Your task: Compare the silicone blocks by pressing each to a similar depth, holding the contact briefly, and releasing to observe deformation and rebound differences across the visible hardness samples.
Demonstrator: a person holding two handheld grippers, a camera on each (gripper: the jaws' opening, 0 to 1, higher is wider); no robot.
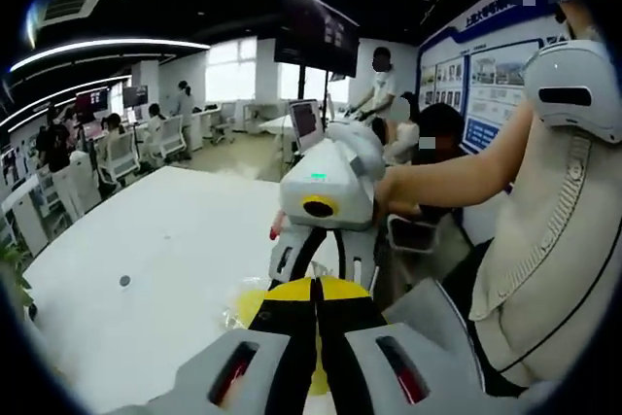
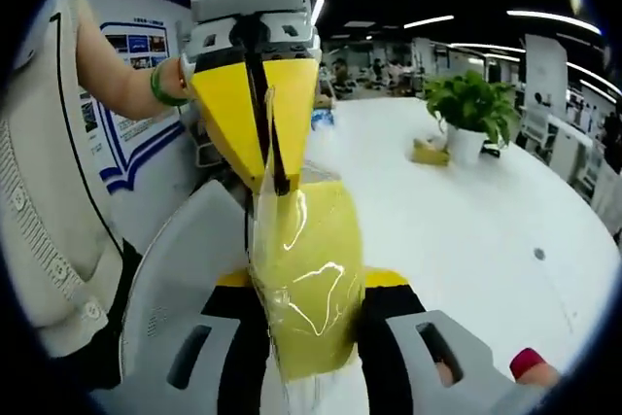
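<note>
Right gripper view: the right gripper [image 2: 309, 323] squeezes a yellow block [image 2: 306, 274] in clear wrap. At 12 o'clock, the left gripper [image 2: 260, 143] pinches the wrap's top. Uneven pulling could tear the wrap or drop the block.

Open office, white table [image 1: 165, 240], ceiling striplights [image 1: 97, 46].

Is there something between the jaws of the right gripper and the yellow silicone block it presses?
Yes. A clear, glossy plastic wrap covers the yellow silicone block, so the right gripper squeezes it through that film. The left gripper pinches the wrap's upper edge.
</note>
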